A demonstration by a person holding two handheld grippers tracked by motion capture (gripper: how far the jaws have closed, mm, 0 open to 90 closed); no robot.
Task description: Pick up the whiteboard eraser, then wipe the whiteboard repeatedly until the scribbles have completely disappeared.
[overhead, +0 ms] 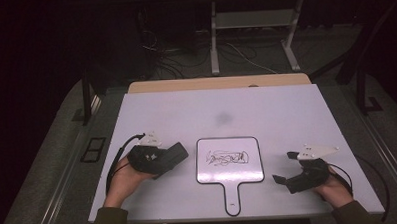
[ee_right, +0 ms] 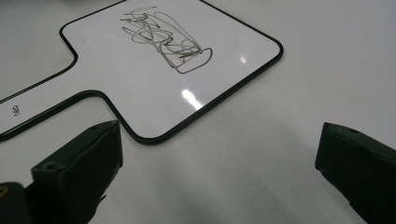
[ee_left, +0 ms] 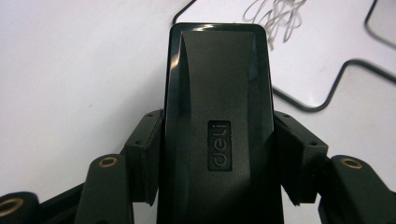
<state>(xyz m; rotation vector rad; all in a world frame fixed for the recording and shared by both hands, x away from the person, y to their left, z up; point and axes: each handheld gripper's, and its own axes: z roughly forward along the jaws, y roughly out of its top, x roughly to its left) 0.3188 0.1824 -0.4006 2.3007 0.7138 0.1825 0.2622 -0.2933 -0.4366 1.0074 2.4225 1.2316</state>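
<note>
At the left of the high view the left gripper [overhead: 174, 154] sits just above the white table [overhead: 287, 119], held in a hand [overhead: 121, 178] that comes in from the bottom edge; its jaws are clamped on a black eraser [overhead: 170, 155], which points toward the board; in the left gripper view the eraser [ee_left: 219, 116] stands lengthwise between the jaws, gripped at both sides, with the raised mark "deli" on its back and its far end over the table just short of the board's black rim; the board [overhead: 229, 161] lies flat at the middle of the table's near half, handle toward the person, with a dark scribble [overhead: 228, 157] on its face; in the right gripper view the scribble [ee_right: 163, 39] lies ahead and to the left; at the right the right gripper [overhead: 284, 169] rests near the table's near edge, well apart from the board, its jaws spread wide with nothing between them but bare table.
</note>
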